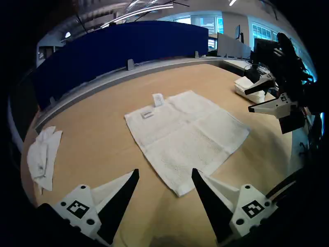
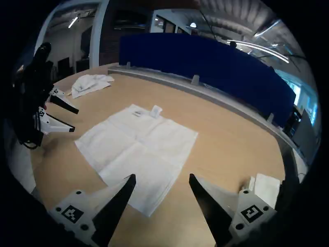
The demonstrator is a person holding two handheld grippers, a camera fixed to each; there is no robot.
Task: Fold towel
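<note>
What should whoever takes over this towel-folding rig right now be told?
Left gripper: open, holding nothing, poised at the near edge of the towel.
Right gripper: open, holding nothing, at another edge of it.
The towel lies spread flat on the table.
Done: no fold yet. Left: grasp an edge and fold.
A crumpled cloth and a folded stack lie off to the sides.

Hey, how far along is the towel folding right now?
Done so far: the white terry towel lies spread flat on the light wooden table, no fold made. In hand: nothing; the left gripper and the right gripper are both open, poised at the towel's near edges. Left: every fold.
</note>
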